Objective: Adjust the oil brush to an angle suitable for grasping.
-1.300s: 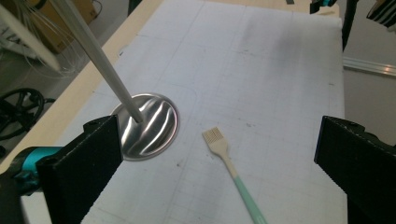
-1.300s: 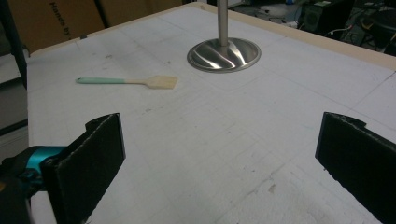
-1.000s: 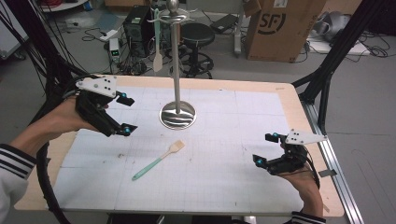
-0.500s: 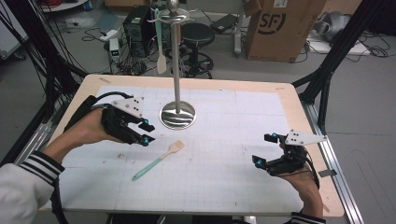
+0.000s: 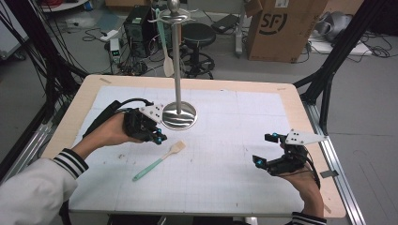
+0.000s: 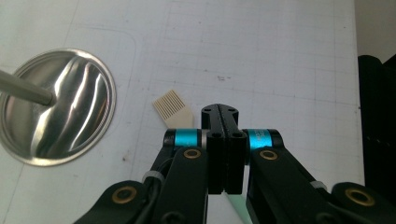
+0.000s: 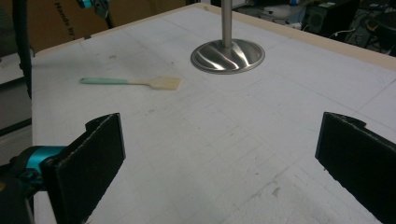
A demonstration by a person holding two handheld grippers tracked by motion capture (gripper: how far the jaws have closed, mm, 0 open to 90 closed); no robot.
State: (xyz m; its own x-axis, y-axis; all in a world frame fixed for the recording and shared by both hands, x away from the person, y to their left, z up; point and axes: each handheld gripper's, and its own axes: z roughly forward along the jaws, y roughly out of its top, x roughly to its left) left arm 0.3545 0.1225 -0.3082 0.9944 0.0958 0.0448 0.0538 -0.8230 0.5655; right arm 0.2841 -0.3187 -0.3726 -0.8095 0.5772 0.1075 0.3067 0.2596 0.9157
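On the desk point(image 5: 291, 98), which carries a white gridded mat, a small spatula point(image 5: 159, 161) with a mint green handle and a beige slotted head lies flat, its head pointing toward the round steel base of a utensil stand point(image 5: 179, 115). The left gripper point(image 5: 158, 137) hovers just beside the head of the spatula, between it and the stand base. Its jaws have just been closing and now they are pressed together with nothing between them; in the left gripper view the beige head point(image 6: 172, 108) lies just beyond the closed jaw tips, slightly to their left. The right gripper point(image 5: 268, 149) rests near the right edge of the desk, well apart from the spatula, and its jaws stand wide and empty. A second spatula point(image 5: 165, 47) hangs from the top of the stand.
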